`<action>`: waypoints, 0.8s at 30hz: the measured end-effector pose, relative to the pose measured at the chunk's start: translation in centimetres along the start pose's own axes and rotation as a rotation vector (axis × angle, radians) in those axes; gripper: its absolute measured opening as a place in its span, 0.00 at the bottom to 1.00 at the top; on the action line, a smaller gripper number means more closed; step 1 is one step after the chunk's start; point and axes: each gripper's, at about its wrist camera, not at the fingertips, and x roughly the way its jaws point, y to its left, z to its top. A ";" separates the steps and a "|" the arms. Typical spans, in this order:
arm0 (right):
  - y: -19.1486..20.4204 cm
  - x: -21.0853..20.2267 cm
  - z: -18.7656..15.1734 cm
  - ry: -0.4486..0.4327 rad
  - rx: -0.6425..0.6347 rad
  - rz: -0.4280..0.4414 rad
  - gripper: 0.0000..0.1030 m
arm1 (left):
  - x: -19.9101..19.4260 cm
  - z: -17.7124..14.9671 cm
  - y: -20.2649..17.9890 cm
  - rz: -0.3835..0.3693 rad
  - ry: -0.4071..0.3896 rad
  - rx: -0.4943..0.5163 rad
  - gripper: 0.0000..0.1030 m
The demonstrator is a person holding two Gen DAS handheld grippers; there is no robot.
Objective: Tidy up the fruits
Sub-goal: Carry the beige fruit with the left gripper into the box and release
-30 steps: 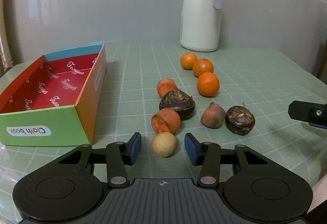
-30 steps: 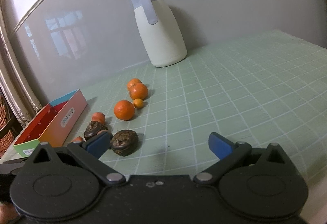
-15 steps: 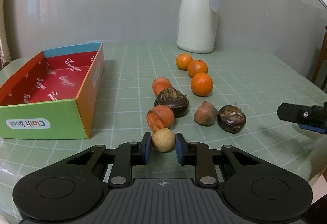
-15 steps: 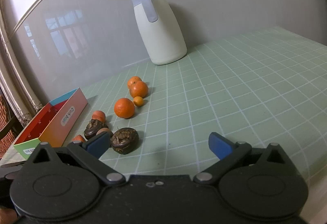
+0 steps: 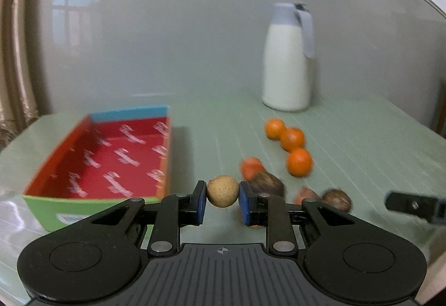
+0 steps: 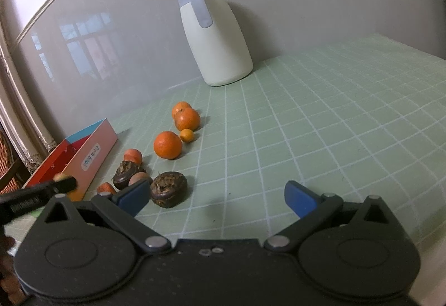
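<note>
Our left gripper point(image 5: 222, 196) is clenched on a small round tan fruit point(image 5: 222, 191), lifted above the green checked tablecloth point(image 6: 320, 122) beside the red-lined cardboard box point(image 5: 111, 163). Our right gripper point(image 6: 217, 195) hangs released, its blue pads spread wide, near 3 oranges point(image 6: 167, 144) and 2 dark brown fruits point(image 6: 168, 188).

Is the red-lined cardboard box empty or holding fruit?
Empty as far as visible: the red-lined cardboard box shows only printed lining; the round tan fruit sits clamped in the left tongs.
</note>
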 end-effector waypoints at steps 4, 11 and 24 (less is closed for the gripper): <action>0.5 0.3 -0.1 0.007 -0.011 0.003 1.00 | 0.2 0.8 2.3 0.054 -0.007 -0.020 0.24; 1.6 1.1 -0.4 0.023 -0.035 0.014 1.00 | 2.6 1.0 7.3 0.166 0.021 -0.072 0.24; 3.4 3.1 -0.6 0.059 -0.066 0.023 1.00 | 7.5 0.2 12.7 0.253 0.123 -0.165 0.24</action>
